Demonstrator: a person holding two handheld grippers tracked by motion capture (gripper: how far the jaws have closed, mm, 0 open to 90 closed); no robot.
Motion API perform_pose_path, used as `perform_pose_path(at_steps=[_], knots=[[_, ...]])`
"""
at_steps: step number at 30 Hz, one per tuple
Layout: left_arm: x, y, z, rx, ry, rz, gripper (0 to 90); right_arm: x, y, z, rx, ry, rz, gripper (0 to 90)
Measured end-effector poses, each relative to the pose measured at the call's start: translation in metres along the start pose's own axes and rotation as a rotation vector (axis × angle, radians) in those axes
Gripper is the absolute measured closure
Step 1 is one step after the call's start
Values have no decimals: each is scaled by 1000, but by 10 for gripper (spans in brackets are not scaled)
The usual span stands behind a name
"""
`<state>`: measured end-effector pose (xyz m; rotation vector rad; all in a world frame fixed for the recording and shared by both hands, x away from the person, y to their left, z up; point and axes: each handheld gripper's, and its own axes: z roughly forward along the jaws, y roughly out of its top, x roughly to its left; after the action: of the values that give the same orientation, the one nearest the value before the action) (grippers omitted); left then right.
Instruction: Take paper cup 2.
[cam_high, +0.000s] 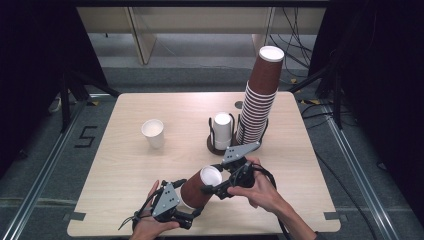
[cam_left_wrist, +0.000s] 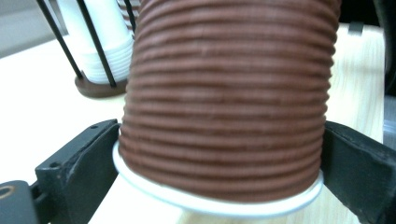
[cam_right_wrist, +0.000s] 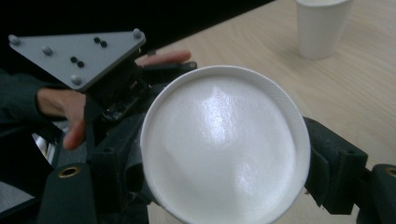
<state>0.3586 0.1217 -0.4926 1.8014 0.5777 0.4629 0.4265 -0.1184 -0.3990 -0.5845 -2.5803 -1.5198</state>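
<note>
my left tool (cam_high: 192, 214) clamps the brown cup (cam_high: 200, 188) near its base, tilted above the bench (cam_high: 125, 165); my right tool (cam_high: 212, 189) grips its rim. squeezing harder could crush it, or the rim could slip free.

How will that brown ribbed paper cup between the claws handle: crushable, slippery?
The brown ribbed paper cup probably dents easily: thin paper wall, open white mouth. The ribs likely give the left claw decent grip at its base end. It looks light, and the right claw at its rim could ovalise it.
</note>
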Motion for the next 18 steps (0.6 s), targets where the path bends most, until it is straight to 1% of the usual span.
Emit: perform_pose_path(at_steps=[2,3,4,5,6,7,8,9,10,11,13,14,15,17,18], knots=[[1,1,-2,-31,6,-19,27,-2,1,-4,-29,11,12,244],[1,0,-2,-51,-2,-20,26,-2,1,-6,-41,20,30,245],[1,0,-3,-59,1,-22,25,-3,1,-7,-58,38,50,245],[1,1,-4,-69,7,-13,23,-3,1,-8,-70,43,59,245],[1,1,-3,-85,1,-12,23,-3,1,-8,-70,43,59,245],[0,2,-5,-75,6,-9,22,-4,1,-8,-77,44,53,245],[1,2,-5,-80,4,-4,23,-5,1,-8,-82,47,53,245],[0,2,-5,-99,-1,-4,23,-4,0,-8,-81,53,60,245],[0,2,-6,-86,4,1,23,-5,0,-7,-80,63,61,245],[0,2,-6,-88,7,3,24,-5,0,-6,-80,71,69,245],[0,2,-6,-90,8,9,25,-4,-1,-6,-76,76,77,244],[0,2,-6,-89,8,14,29,-5,-1,-5,-81,68,72,244],[1,2,-7,-86,4,14,36,-6,-1,-5,-84,72,73,244],[3,4,-8,-65,-3,33,60,-7,-2,-5,-83,78,84,240],[3,4,-8,-65,-3,33,69,-7,-2,-5,-83,78,84,240]])
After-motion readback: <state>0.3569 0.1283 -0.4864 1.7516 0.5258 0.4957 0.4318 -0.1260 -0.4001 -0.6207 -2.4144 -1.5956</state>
